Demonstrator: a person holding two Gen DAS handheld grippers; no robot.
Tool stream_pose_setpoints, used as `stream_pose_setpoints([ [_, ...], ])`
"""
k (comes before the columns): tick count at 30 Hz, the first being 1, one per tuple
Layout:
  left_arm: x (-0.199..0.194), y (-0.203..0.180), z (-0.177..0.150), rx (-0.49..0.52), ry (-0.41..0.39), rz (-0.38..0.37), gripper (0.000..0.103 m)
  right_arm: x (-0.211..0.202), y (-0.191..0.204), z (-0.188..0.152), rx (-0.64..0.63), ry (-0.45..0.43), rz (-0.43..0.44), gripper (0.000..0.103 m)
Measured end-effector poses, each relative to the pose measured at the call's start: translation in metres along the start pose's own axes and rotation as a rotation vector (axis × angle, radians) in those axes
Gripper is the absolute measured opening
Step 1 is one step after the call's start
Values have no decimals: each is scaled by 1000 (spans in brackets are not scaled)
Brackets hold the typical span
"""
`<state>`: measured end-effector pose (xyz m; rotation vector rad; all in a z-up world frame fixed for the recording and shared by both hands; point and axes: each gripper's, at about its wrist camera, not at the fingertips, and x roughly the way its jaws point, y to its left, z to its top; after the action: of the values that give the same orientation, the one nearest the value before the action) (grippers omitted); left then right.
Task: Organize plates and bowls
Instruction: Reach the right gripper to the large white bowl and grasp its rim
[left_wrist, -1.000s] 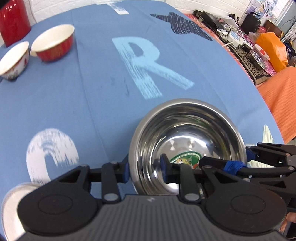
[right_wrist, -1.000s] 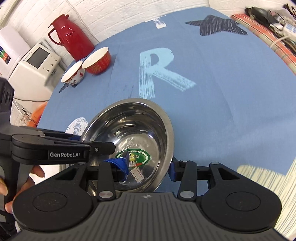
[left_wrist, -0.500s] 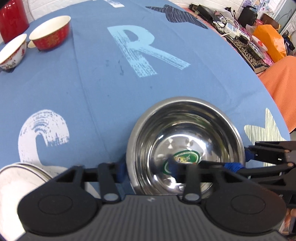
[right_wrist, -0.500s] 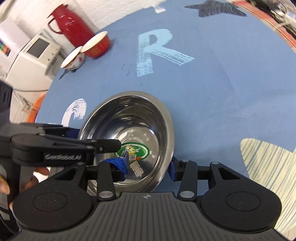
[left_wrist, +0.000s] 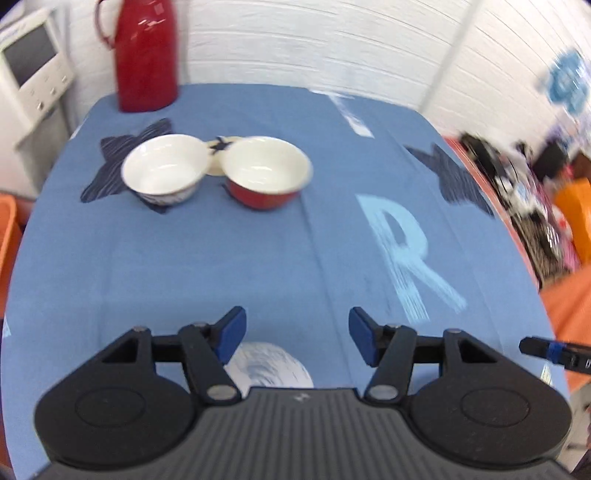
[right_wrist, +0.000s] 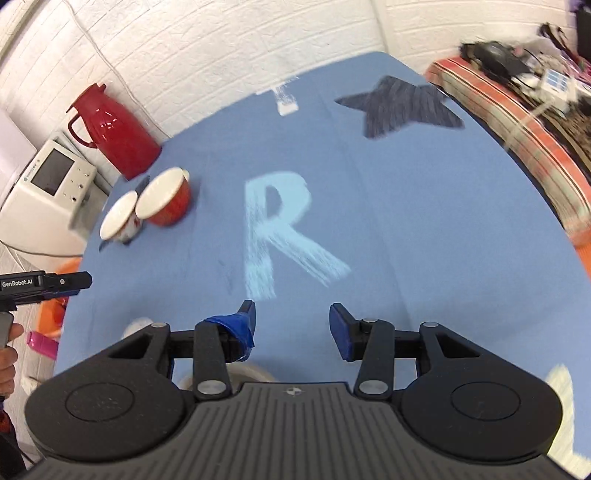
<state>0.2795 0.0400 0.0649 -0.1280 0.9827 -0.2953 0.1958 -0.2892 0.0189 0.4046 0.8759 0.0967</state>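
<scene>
Both claws hang empty above the round bench covered in blue cloth (left_wrist: 229, 266). The left claw (left_wrist: 293, 332) has its blue-padded fingers spread wide with nothing between them, and the right claw (right_wrist: 291, 325) is likewise spread, one finger wrapped in blue tape.

Taking the tall red thermos jug (left_wrist: 146, 55) at the far edge of the bench as the landmark, the two remaining bowls stand just in front of it: a white ceramic bowl with a patterned outside (left_wrist: 162, 170) and, on its right, a red-sided ceramic bowl with a white inside (left_wrist: 266, 171). Their rims look touching or very nearly so. Both stand upright, mouths up, which leaves the rims free to be pinched.

Far from the jug, under the claws' bodies, a pale curved rim (right_wrist: 255, 373) peeps out at the near edge; whether it is a plate or a bowl cannot be told.

The left claw looks straight toward the pair of bowls, so I judge the next step is a reach for one of them, probably to bring it to the near side for stacking.
</scene>
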Motion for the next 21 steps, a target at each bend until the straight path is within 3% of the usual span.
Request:
stream_pose_setpoints([
  [2, 10, 21, 23, -90, 0, -4, 60, 22, 20, 29, -23, 1, 13, 29],
  [6, 43, 50, 55, -308, 44, -81, 60, 84, 63, 88, -86, 53, 54, 29],
  [13, 109, 81, 73, -574, 38, -51, 60, 192, 128, 143, -230, 140, 67, 30],
  [21, 138, 94, 86, -629, -24, -16, 60, 254, 143, 155, -283, 181, 28, 30],
])
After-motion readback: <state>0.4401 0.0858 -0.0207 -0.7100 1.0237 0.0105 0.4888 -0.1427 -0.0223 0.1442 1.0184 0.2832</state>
